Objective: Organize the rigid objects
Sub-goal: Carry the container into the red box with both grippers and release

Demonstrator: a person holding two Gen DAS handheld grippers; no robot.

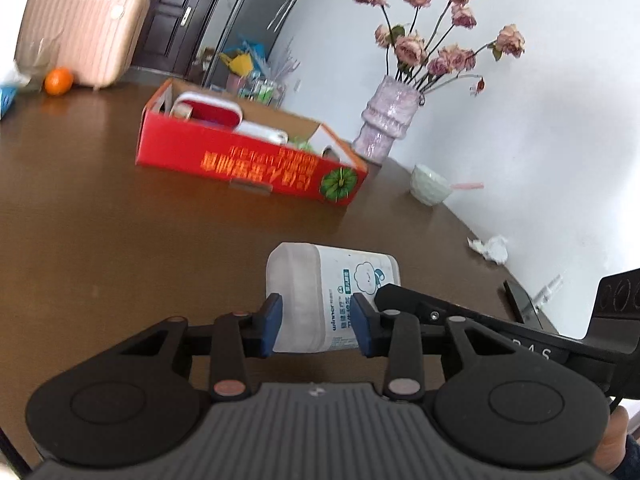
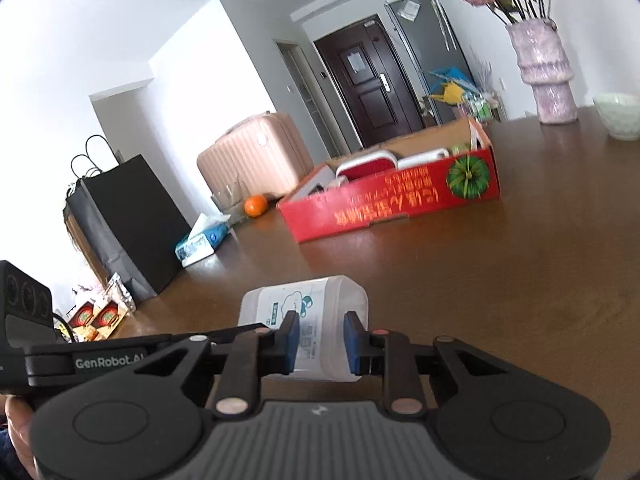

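Black bag: right wrist view only

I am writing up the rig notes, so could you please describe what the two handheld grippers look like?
Both match: the left gripper and right gripper have black linkage arms with copper-coloured pivot caps, blue pads on the fingers, round black discs and a ribbed grey body. White "GenRobot.AI" lettering marks the left gripper's side, seen from the right wrist.
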